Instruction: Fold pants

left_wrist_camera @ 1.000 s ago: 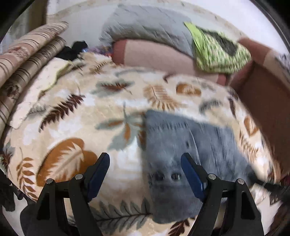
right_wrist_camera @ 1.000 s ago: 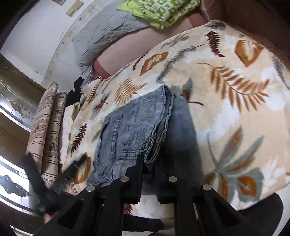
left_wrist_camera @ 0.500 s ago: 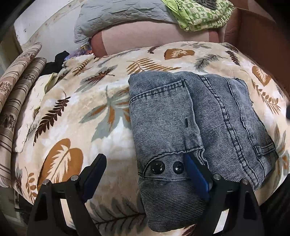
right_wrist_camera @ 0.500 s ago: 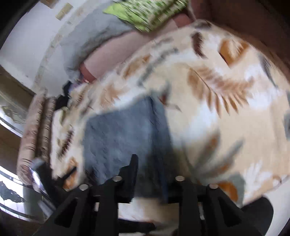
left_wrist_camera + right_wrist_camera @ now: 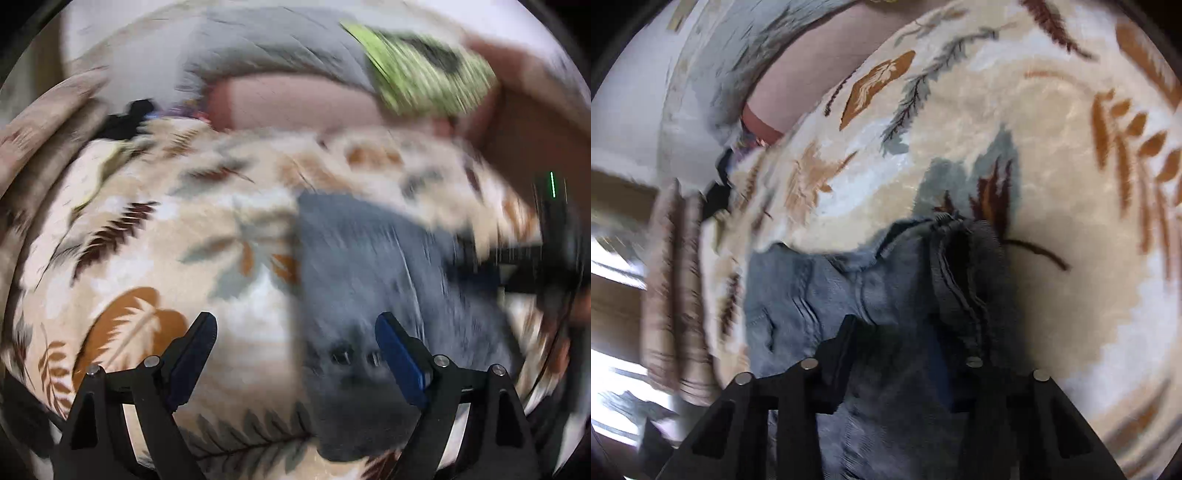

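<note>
A bed covered by a cream blanket (image 5: 147, 266) with brown and grey leaf prints fills both views. At the far left, striped brown curtains (image 5: 40, 147) hang by the bed's edge. Left of centre the blanket lies bare and open. The left gripper (image 5: 295, 354) hovers with its jaws wide apart and nothing between them; its right finger is over the folded pants (image 5: 369, 280), near two dark buttons. The grey-blue pants sit right of centre in the left wrist view, blurred. Behind them, at the far edge, lie a grey quilt (image 5: 266, 48), a pink cushion (image 5: 295, 107) and a green patterned cloth (image 5: 424, 74). The right gripper (image 5: 908, 354) has its jaws closing, with pants fabric bunched between them; whether the pads press it I cannot tell. Bare blanket stretches right of the pants.
</note>
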The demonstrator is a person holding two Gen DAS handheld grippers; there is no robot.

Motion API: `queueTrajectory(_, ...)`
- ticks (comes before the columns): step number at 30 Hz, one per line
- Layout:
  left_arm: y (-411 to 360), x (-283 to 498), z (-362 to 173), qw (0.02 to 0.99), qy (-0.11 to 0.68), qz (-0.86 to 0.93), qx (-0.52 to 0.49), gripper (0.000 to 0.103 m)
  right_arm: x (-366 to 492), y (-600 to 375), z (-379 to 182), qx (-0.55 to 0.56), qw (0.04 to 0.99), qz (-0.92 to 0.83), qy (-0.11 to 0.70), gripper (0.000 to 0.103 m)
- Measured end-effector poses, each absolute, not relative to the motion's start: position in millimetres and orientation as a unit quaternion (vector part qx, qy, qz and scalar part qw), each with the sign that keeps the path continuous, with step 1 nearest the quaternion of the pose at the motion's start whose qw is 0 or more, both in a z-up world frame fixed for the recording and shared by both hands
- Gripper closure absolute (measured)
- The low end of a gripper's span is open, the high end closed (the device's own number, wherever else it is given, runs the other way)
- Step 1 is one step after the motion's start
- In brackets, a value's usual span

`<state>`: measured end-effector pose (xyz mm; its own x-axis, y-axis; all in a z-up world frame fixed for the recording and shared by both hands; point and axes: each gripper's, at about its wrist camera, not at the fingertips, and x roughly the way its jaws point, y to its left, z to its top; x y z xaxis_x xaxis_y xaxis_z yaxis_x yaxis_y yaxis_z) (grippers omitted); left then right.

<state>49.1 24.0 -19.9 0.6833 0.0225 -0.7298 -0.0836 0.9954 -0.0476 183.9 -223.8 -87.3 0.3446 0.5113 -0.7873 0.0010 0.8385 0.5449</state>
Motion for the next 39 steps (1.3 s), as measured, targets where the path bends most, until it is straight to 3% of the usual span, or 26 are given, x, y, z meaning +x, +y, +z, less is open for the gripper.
queueTrajectory(3, 26, 58, -25, 0.908, 0.414, 0.041, -0.040, 0.015, 176, -218, -83, 0.209, 0.801, 0.151, 0.541, 0.065)
queueTrajectory(5, -1, 70, -64, 0.874, 0.481, 0.033, 0.057, 0.015, 169, -214, -77, 0.186, 0.806, 0.144, 0.543, 0.062)
queueTrajectory(6, -7, 65, -71, 0.881, 0.465, 0.039, 0.082, 0.015, 163, -210, -69, 0.168, 0.810, 0.141, 0.543, 0.060)
queueTrajectory(10, -7, 60, -68, 0.889, 0.451, 0.054, 0.063, 0.015, 109, -213, -40, 0.141, 0.839, 0.175, 0.495, 0.046)
queueTrajectory(11, -7, 61, -68, 0.888, 0.451, 0.050, 0.067, 0.015, 93, -213, -43, 0.124, 0.844, 0.172, 0.492, 0.037)
queueTrajectory(13, -4, 63, -63, 0.887, 0.456, 0.042, 0.056, 0.015, 78, -208, -77, 0.068, 0.832, 0.154, 0.529, 0.035)
queueTrajectory(15, 3, 62, -57, 0.888, 0.457, 0.033, 0.030, 0.015, 64, -217, -85, 0.076, 0.849, 0.161, 0.498, 0.033)
queueTrajectory(19, 18, 48, -36, 0.911, 0.410, 0.036, -0.028, 0.015, 72, -213, -72, 0.055, 0.832, 0.154, 0.530, 0.031)
queueTrajectory(22, -4, 58, -71, 0.884, 0.463, 0.026, 0.057, 0.015, 88, -215, -46, 0.054, 0.837, 0.150, 0.523, 0.031)
queueTrajectory(25, -8, 50, -69, 0.897, 0.437, 0.041, 0.054, 0.015, 113, -198, -1, 0.042, 0.857, 0.159, 0.488, 0.030)
queueTrajectory(27, -8, 50, -69, 0.898, 0.436, 0.042, 0.054, 0.015, 141, -170, 19, 0.023, 0.858, 0.174, 0.482, 0.016)
queueTrajectory(28, -8, 50, -69, 0.898, 0.435, 0.039, 0.055, 0.015, 157, -147, 25, -0.001, 0.853, 0.188, 0.487, 0.014)
queueTrajectory(35, -2, 50, -72, 0.899, 0.436, 0.026, 0.040, 0.015, 254, -23, -26, -0.154, 0.766, 0.217, 0.585, 0.014)
queueTrajectory(38, 3, 50, -73, 0.899, 0.437, 0.016, 0.028, 0.015, 284, -42, -65, -0.138, 0.745, 0.159, 0.633, 0.032)
queueTrajectory(39, 5, 50, -74, 0.898, 0.438, 0.012, 0.022, 0.015, 289, -58, -72, -0.089, 0.747, 0.157, 0.640, 0.032)
